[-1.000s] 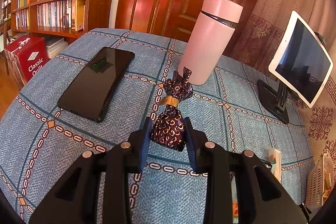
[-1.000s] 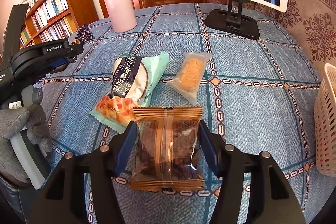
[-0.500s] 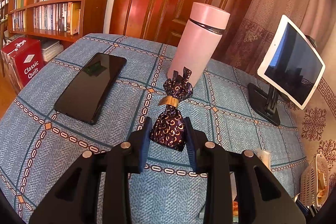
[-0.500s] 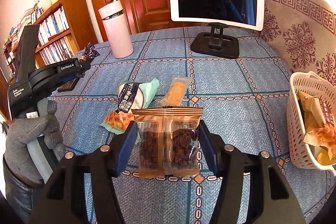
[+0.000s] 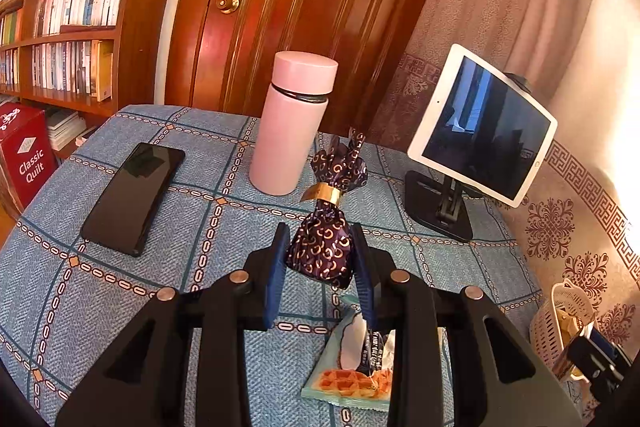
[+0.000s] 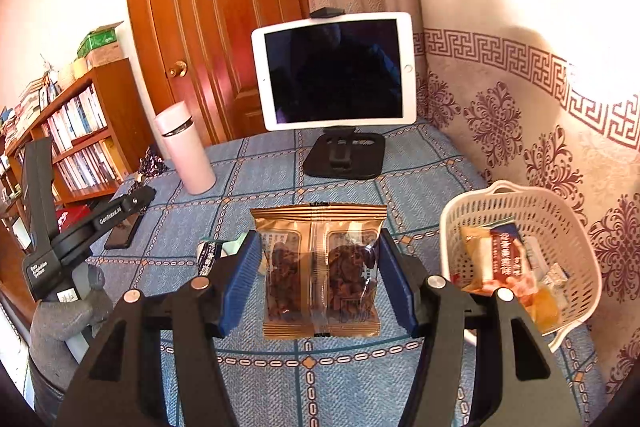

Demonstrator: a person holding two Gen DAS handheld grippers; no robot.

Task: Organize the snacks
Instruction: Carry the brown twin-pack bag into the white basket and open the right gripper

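My left gripper (image 5: 320, 259) is shut on a dark purple candy pouch (image 5: 324, 247) with a gold tie, held above the blue tablecloth. My right gripper (image 6: 320, 267) is shut on a gold twin-pack snack bag (image 6: 318, 267), held above the table left of the white basket (image 6: 560, 223), which holds several snack packets (image 6: 500, 263). A waffle snack packet (image 5: 352, 379) lies on the cloth below the left gripper; part of it shows in the right wrist view (image 6: 208, 251). The left gripper body and gloved hand appear in the right wrist view (image 6: 80, 227).
A pink bottle (image 5: 294, 123) stands mid-table, a black phone (image 5: 134, 197) lies to its left, and a tablet on a black stand (image 5: 480, 131) is at the right. The basket also shows at the right edge of the left wrist view (image 5: 560, 311). Bookshelf and door lie behind.
Both grippers have risen and swung right with their snacks. The basket has come fully into the right wrist view; the waffle packet has appeared under the left gripper.
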